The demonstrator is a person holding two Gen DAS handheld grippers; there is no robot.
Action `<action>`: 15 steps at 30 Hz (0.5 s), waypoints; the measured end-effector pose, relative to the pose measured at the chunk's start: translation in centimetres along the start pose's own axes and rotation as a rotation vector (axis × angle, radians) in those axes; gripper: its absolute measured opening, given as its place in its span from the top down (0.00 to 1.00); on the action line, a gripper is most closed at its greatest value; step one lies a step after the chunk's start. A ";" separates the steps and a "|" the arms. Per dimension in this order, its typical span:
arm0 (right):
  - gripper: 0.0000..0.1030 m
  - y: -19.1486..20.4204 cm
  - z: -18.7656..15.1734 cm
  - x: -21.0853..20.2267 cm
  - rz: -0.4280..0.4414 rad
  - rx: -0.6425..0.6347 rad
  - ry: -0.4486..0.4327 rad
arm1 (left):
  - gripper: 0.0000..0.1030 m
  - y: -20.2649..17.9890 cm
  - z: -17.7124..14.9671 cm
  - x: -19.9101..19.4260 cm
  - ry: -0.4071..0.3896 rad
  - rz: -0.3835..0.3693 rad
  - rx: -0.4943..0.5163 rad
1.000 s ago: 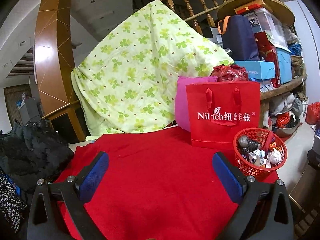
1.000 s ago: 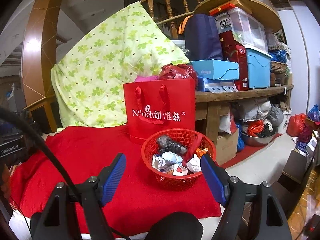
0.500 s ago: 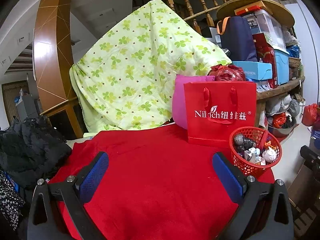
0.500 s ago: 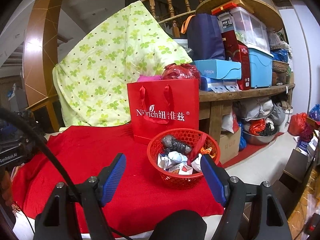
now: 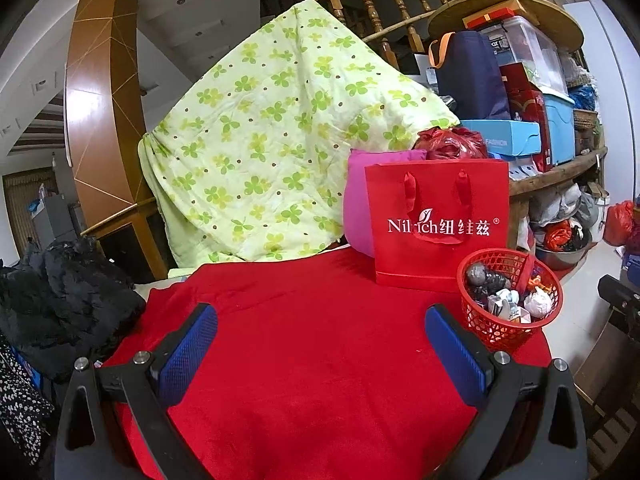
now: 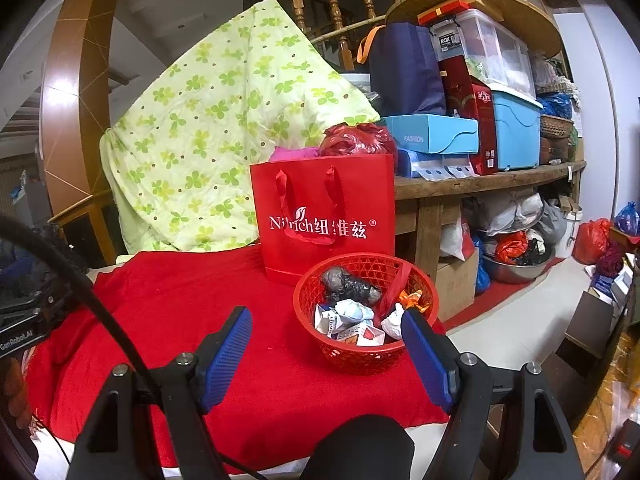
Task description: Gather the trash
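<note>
A red mesh basket [image 6: 366,350] stands on the red cloth [image 6: 180,312] near its right edge. It holds crumpled paper, small cartons and a dark grey lump [image 6: 348,284]. It also shows in the left wrist view [image 5: 508,324] at the right. My right gripper [image 6: 326,352] is open and empty, just in front of the basket. My left gripper [image 5: 320,344] is open and empty over the bare cloth [image 5: 312,360], left of the basket.
A red paper bag [image 6: 324,216] stands behind the basket, with a pink cushion [image 5: 360,208] and a green flowered quilt [image 5: 272,152] behind it. A wooden shelf [image 6: 488,180] with boxes is at the right. Black clothing [image 5: 60,304] lies at the left.
Both grippers have drawn back a little; the basket and bag have shifted slightly in both views. Both grippers stay open and empty.
</note>
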State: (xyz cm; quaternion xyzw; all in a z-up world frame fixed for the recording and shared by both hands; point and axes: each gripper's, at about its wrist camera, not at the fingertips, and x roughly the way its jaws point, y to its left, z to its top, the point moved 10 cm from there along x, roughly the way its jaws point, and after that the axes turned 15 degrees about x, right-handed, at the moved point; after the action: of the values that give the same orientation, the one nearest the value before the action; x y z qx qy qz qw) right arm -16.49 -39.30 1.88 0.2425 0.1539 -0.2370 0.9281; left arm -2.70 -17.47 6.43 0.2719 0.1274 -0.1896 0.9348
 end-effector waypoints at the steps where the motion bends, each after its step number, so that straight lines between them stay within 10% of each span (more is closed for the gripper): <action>1: 0.22 -0.1 0.1 0.1 0.001 0.000 0.001 | 0.00 0.0 0.0 0.0 0.001 -0.003 -0.001; 15: 0.22 0.4 0.2 0.0 -0.002 -0.008 0.005 | 0.00 -0.2 -0.5 0.2 0.009 -0.010 -0.003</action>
State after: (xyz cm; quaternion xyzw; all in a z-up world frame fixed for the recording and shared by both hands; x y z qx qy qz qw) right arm -16.30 -39.10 2.20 0.2392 0.1574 -0.2366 0.9285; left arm -2.66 -17.39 5.89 0.2708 0.1335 -0.1930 0.9336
